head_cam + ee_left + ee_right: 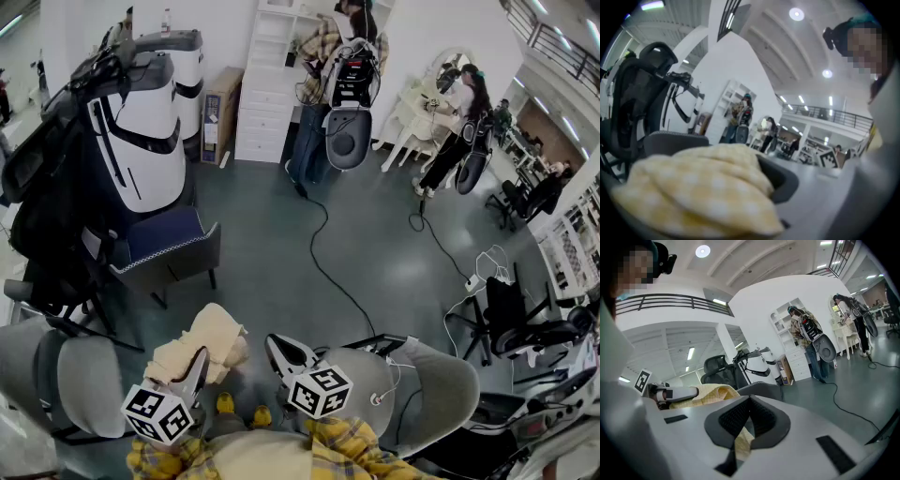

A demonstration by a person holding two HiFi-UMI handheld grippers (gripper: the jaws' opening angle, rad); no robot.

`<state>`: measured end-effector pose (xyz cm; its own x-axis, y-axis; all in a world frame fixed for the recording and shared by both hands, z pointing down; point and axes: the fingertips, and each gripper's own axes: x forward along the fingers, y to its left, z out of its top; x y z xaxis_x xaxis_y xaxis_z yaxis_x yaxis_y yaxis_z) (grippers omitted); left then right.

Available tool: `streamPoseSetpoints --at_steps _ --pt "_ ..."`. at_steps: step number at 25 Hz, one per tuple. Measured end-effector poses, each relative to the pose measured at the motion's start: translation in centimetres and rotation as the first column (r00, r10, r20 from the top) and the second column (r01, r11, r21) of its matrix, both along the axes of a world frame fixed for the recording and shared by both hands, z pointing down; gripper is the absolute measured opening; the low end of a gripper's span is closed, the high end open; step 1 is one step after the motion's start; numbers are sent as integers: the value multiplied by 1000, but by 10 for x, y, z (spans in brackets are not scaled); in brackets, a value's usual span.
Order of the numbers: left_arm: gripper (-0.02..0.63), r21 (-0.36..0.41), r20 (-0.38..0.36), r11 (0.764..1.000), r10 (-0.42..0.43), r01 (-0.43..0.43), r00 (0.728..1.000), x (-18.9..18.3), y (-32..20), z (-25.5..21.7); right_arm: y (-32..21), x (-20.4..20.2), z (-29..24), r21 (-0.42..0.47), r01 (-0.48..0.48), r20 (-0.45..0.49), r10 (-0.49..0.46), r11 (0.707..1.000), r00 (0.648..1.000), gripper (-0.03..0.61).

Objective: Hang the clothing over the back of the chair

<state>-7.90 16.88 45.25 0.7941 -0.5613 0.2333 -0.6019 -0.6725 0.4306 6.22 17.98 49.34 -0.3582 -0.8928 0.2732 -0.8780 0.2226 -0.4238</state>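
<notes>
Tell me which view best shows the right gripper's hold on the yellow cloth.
The right gripper view: its jaws are closed on a fold of the yellow cloth. The head view shows the right gripper beside the cloth, the pinch unclear. The left gripper view shows only bunched cloth.

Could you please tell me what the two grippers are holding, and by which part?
Both hold the yellow checked garment: the right gripper pinches a thin fold of cloth between its shut jaws, and the left gripper clamps a bunched part.
</notes>
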Motion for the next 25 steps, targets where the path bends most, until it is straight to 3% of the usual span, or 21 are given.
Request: streamPoseSetpoints --at_steps 13,25 --pt "43 5 -10 999 35 -35 999 4 -3 -3 -3 -1 3 -16 -25 35 25 1000 999 15" --pt "43 17 -11 991 130 -129 992 -3 -19 -8 -17 -20 3 -24 -49 50 50 999 997 15"
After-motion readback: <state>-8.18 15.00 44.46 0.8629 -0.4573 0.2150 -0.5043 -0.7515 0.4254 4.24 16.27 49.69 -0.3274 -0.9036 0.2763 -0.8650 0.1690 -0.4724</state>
